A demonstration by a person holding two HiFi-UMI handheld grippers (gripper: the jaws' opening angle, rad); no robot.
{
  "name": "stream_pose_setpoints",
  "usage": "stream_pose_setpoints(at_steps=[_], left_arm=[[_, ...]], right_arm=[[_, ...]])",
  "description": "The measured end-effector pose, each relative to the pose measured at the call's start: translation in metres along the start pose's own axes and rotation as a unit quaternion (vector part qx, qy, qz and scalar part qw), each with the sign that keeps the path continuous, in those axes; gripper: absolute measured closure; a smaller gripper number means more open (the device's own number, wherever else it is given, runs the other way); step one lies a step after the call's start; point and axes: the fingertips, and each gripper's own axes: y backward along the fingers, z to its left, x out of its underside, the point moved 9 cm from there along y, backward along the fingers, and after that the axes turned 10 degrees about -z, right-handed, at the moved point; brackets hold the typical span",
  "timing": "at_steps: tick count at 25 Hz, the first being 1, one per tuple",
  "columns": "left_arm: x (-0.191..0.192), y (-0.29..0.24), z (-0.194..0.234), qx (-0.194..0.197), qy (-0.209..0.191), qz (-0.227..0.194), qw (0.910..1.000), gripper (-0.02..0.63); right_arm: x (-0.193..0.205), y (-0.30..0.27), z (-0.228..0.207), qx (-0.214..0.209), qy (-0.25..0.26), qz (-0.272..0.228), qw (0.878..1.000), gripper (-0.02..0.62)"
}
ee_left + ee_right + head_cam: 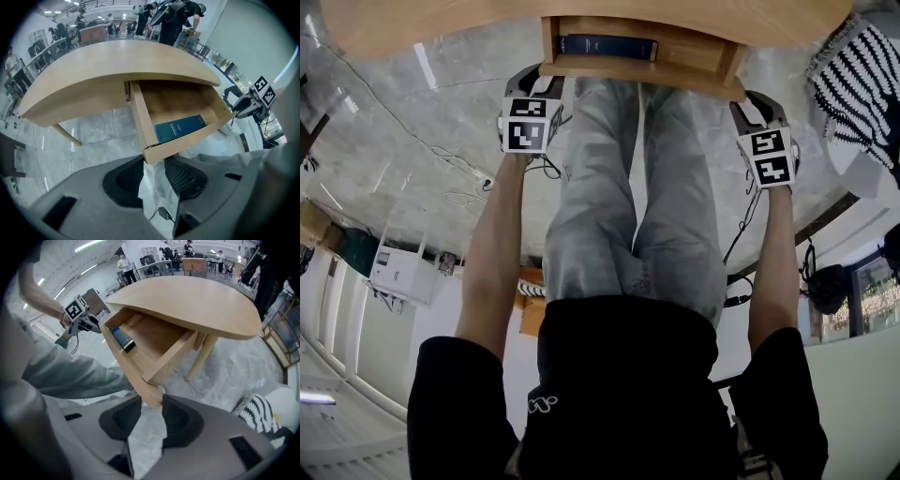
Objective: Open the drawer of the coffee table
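Drawer (173, 101) stands well out from under desk (117, 61) near edge, book (180, 128) inside. Left tongs (152, 165) pinch one front corner of drawer, right tongs (151, 401) pinch other. Pull both evenly, straight toward you; lopsided pull likely jams drawer.

Left gripper (151, 163), right gripper (151, 403) — both clamped

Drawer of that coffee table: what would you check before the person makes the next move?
1. Drawer pulled out: ok.
2. Right gripper clamped on its corner: ok.
3. Left gripper clamped on the other corner: cannot tell; the corner sits at its jaw tips.
4. Dark blue book lying flat inside: ok.
5. Room to pull further: probably not ok; the person's legs are in the drawer's path.
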Motion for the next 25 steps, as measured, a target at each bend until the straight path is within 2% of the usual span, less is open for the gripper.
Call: stream_pose_setpoints(at_steps=[4, 9, 13, 17, 25], left_arm=[[0.016, 0.007, -0.006, 0.002, 0.004, 0.017, 0.9998, 0.468], [0.03, 0.006, -0.011, 0.002, -0.009, 0.05, 0.9987, 0.477], [0.036, -0.003, -0.012, -0.008, -0.009, 0.068, 0.9976, 0.479], [0.04, -0.015, -0.011, -0.002, -0.025, 0.088, 0.9958, 0.478], [0.045, -0.024, -0.01, 0.003, -0.027, 0.102, 0.9944, 0.477]], right_arm=[[0.013, -0.001, 0.015, -0.011, -0.005, 0.015, 1.0, 0.463], [0.023, -0.003, 0.025, -0.019, -0.006, 0.037, 0.999, 0.462], [0.028, -0.013, 0.027, -0.013, -0.005, 0.052, 0.999, 0.459], [0.031, -0.024, 0.027, -0.007, -0.002, 0.069, 0.998, 0.456], [0.032, -0.034, 0.026, 0.002, -0.01, 0.082, 0.997, 0.446]])
